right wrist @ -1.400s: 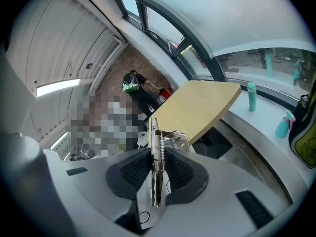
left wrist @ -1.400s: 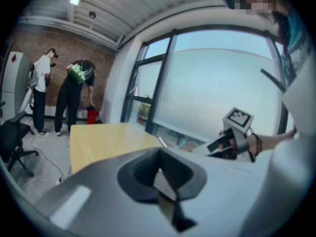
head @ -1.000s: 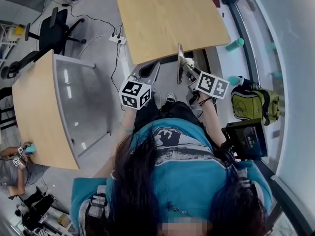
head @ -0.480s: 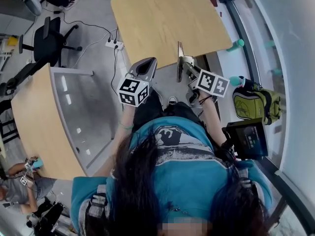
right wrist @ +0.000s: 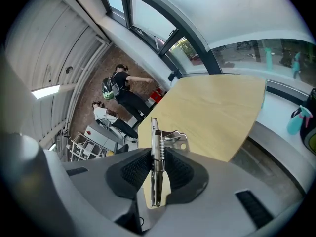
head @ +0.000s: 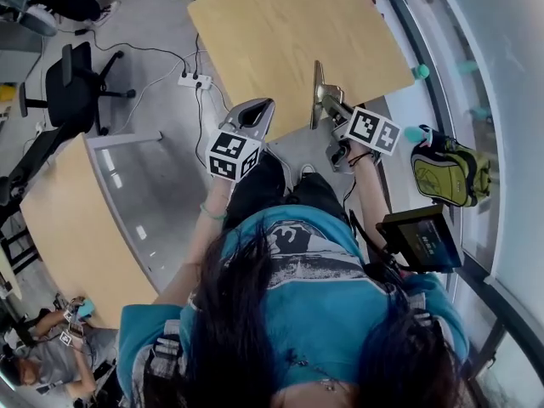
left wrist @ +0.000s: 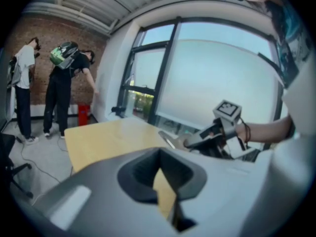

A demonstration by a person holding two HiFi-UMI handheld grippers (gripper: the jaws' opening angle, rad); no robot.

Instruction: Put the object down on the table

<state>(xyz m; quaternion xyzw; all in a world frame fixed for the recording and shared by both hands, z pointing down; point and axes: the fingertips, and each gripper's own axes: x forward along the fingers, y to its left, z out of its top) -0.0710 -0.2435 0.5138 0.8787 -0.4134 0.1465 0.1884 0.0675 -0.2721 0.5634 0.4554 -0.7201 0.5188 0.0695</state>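
Both advanced toward the table — right gripper clamps metal clip over its edge; left gripper slightly apart, empty.

Table: pale wood. Metal clip: silver. Marker cubes: black-white squares. Backpack: lime green. Shirt: teal.

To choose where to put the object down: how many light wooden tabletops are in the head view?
2. One light wooden tabletop lies ahead of the right gripper holding a metal spring clip; the other tabletop is at the person's left. More may be hidden.
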